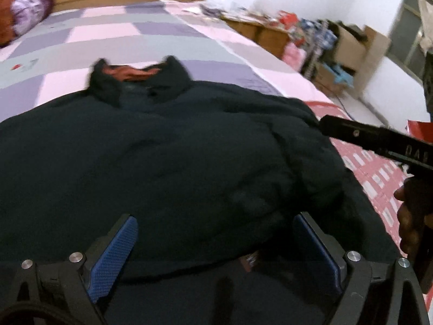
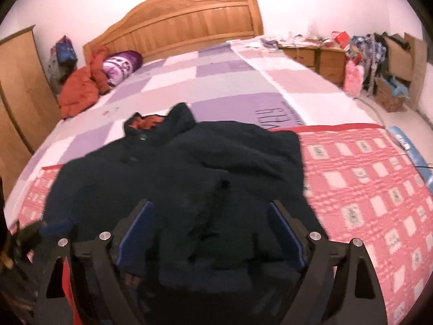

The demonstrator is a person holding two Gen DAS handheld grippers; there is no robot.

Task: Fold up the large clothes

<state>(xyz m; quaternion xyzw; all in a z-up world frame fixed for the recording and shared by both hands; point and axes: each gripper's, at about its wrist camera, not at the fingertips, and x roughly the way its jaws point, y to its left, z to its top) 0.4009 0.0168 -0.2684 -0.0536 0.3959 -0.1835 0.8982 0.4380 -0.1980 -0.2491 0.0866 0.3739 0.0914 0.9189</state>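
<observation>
A large dark navy jacket [image 1: 167, 157] with an orange-lined collar lies on the bed, its sleeves folded in over the body. It also shows in the right wrist view [image 2: 205, 162]. My left gripper [image 1: 216, 246] is open, its blue-padded fingers spread over the jacket's near hem. My right gripper [image 2: 211, 233] is open, its fingers spread above the jacket's lower part. The right gripper's black body [image 1: 379, 143] reaches in from the right in the left wrist view, its fingertips hidden at the jacket's right side.
The bed has a purple and white checked cover [image 2: 216, 86] and a red and white quilt [image 2: 365, 178] at its near end. An orange coat [image 2: 81, 89] and a purple pillow [image 2: 121, 65] lie by the wooden headboard [image 2: 184, 24]. Cluttered drawers and boxes [image 2: 379, 59] stand on the right.
</observation>
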